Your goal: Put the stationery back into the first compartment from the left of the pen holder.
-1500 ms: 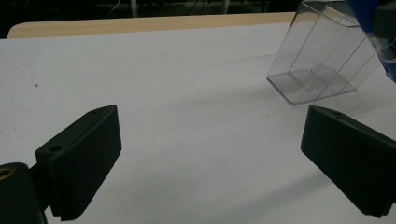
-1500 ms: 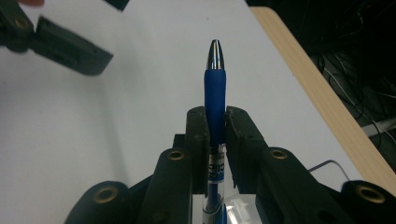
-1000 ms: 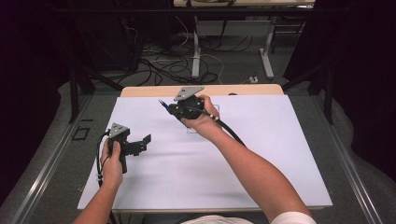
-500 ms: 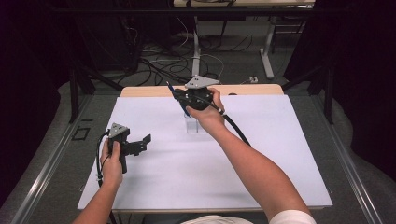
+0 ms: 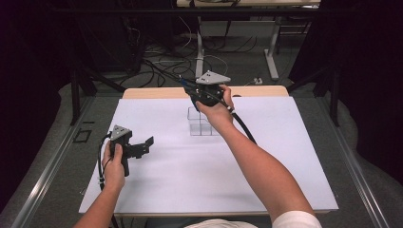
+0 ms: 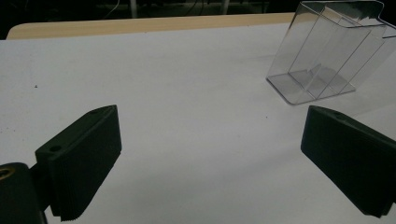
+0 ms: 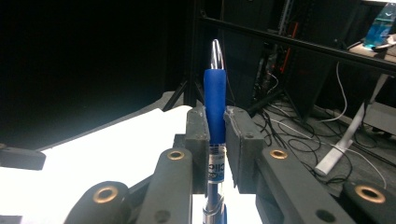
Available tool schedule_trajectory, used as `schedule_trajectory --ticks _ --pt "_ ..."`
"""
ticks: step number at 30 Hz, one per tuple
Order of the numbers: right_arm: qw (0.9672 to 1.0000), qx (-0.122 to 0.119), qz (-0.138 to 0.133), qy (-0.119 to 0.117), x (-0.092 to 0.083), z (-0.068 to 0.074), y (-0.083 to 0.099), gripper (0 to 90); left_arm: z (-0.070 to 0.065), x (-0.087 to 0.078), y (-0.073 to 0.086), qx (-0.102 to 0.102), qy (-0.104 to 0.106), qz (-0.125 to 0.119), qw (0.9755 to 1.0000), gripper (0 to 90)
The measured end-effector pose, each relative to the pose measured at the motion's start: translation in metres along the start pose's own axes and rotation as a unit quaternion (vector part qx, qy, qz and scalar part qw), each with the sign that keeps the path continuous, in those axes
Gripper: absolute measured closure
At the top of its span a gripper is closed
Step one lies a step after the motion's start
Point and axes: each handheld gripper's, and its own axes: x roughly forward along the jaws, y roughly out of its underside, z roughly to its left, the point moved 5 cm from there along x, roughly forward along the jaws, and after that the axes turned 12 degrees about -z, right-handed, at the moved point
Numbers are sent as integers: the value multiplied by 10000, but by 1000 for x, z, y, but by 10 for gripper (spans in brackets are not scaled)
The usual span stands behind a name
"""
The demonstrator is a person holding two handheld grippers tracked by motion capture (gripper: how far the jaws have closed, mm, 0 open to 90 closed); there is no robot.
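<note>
A person seated at a white surface (image 5: 266,175) works with a pair of tongs in each hand. The right tongs (image 7: 215,140), raised above the far middle of the surface in the high view, are clamped tight on a blue pen (image 7: 215,112); in the right gripper view the pen stands between the two dark pads, gripped at the lower end of its blue rubber sleeve, with the silver tip pointing away from the hand toward the dark room beyond the surface. Just below and in front of that hand a clear plastic holder (image 5: 199,126) with inner dividers rests upright on the surface, apart from the pen. The left tongs (image 5: 142,145) hover low over the left part of the surface, well apart from the holder, jaws spread wide with nothing between them; in the left gripper view the holder (image 6: 327,56) lies ahead, past the right-hand jaw.
</note>
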Motion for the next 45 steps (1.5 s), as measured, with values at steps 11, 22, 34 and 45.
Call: schedule_trajectory --ticks 11,22,34,45 --pt "9999 102 -31 111 7 -4 7 795 0 0 0 -20 -24 -51 10000 48" --pt "9997 180 4 173 15 -3 19 795 1 0 -1 -25 -13 -43 10000 48" --pt "9993 262 112 250 19 -2 30 795 0 0 0 -39 3 -16 10000 48" --pt "9990 317 183 264 21 -1 41 795 0 0 0 -44 -13 -53 10000 48"
